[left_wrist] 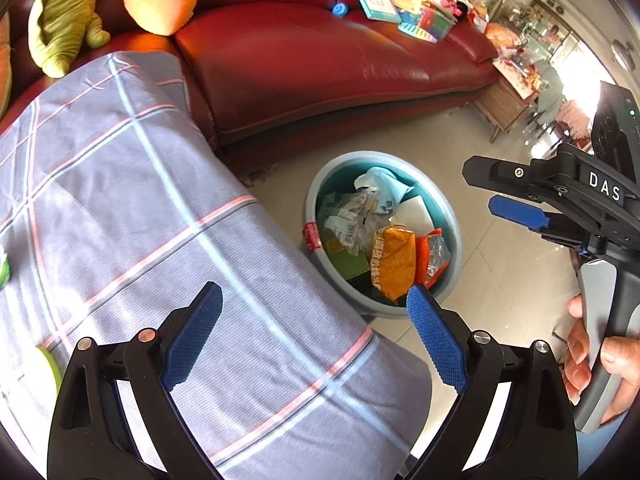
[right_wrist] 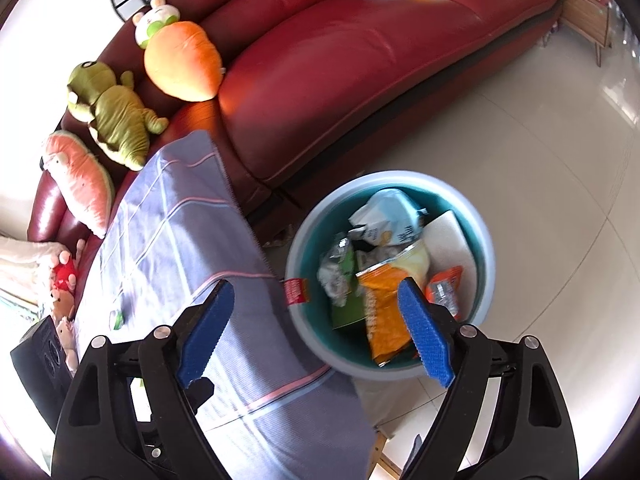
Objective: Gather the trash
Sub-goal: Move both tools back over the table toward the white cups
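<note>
A round grey bin point(left_wrist: 316, 184) point(right_wrist: 400, 176) with a teal inside stands on the floor beside the cloth-covered table. It holds several wrappers, among them an orange snack bag point(left_wrist: 394, 264) point(right_wrist: 384, 308) and a pale blue bag point(left_wrist: 384, 188) point(right_wrist: 392, 208). A red wrapper point(left_wrist: 312, 236) point(right_wrist: 297, 291) hangs on its near rim. My left gripper point(left_wrist: 314, 288) is open and empty over the table's edge and the bin. My right gripper point(right_wrist: 316, 286) point(left_wrist: 480, 186) is open above the bin with nothing between its fingers. A small green scrap point(right_wrist: 117, 318) lies on the cloth.
A plaid lilac cloth point(left_wrist: 140, 200) point(right_wrist: 180, 240) covers the table at left. A red leather sofa point(left_wrist: 320, 52) point(right_wrist: 360, 60) behind carries plush toys point(right_wrist: 116, 116), books and boxes point(left_wrist: 416, 12). A hand point(left_wrist: 592, 356) holds the right gripper's handle. Pale tiled floor point(right_wrist: 540, 200) lies to the right.
</note>
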`<state>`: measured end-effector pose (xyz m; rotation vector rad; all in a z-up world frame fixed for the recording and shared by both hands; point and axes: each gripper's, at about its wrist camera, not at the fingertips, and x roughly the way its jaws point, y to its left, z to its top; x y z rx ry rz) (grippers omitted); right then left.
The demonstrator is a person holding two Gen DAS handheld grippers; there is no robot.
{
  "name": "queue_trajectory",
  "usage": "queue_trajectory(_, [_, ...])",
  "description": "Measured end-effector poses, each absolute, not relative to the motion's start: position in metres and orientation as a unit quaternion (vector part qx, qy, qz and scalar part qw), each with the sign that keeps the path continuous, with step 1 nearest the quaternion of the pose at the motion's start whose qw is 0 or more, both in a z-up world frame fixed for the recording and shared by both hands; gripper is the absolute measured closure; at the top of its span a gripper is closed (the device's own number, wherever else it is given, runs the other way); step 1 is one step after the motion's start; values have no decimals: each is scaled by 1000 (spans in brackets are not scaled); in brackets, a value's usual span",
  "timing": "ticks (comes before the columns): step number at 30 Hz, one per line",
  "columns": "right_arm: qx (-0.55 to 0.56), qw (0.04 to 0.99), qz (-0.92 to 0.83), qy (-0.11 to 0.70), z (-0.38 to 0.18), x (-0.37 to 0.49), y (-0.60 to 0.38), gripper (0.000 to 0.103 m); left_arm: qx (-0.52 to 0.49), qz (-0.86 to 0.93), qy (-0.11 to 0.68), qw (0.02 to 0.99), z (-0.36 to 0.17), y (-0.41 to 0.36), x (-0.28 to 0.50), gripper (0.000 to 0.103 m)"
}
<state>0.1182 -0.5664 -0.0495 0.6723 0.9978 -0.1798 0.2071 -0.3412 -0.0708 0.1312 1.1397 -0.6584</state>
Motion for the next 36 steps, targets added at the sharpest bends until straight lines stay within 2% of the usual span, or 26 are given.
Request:
queue_trajectory(12, [272, 828, -47, 489, -30, 137, -485, 23, 27, -274, 518, 810, -60, -255, 209, 8])
queue_trajectory(23, [185, 821, 37, 539, -28, 201, -357, 23, -32, -187, 512, 838, -65, -111, 235, 8])
queue_trajectory(36, [58, 786, 158, 595, -63, 300, -182, 23, -61, -104, 505, 855, -84, 32, 267, 8])
